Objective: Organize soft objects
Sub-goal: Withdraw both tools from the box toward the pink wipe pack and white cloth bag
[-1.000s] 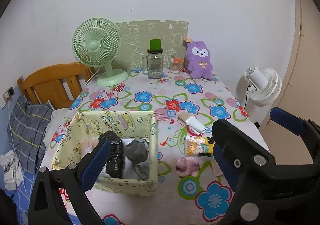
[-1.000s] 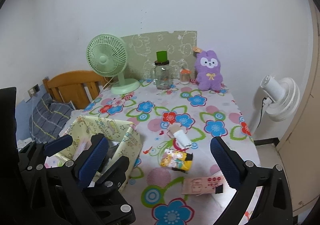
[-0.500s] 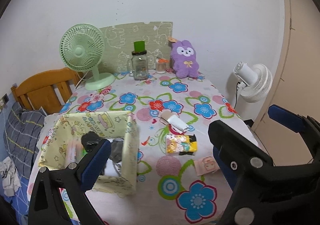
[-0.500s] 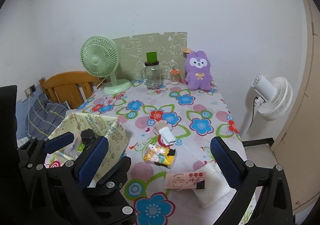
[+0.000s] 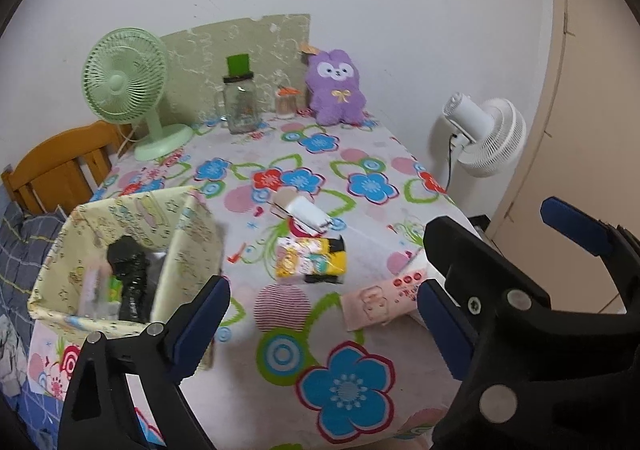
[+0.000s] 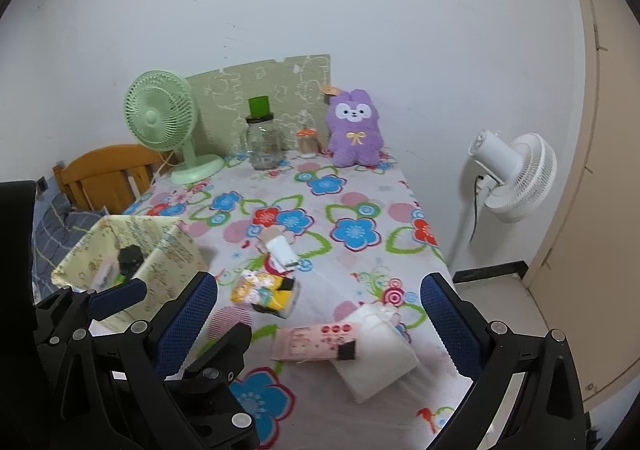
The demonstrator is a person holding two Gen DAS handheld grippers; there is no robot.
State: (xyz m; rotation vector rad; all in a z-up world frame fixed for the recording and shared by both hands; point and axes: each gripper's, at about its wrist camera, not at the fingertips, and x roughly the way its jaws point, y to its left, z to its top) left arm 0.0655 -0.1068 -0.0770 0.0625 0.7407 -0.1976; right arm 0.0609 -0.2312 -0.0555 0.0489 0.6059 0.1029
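A yellow fabric bin stands at the table's front left with a black soft item inside; it also shows in the right wrist view. On the floral cloth lie a yellow packet, a white roll, a pink pouch and a white soft pad. A purple plush rabbit sits at the back. My left gripper is open and empty above the front edge. My right gripper is open and empty over the pink pouch.
A green desk fan, a glass jar with a green lid and a small bottle stand at the back. A wooden chair is at left, a white floor fan at right.
Both grippers have moved right and back from the bin. The pink pouch and white pad have come into view. Both stay open and empty.
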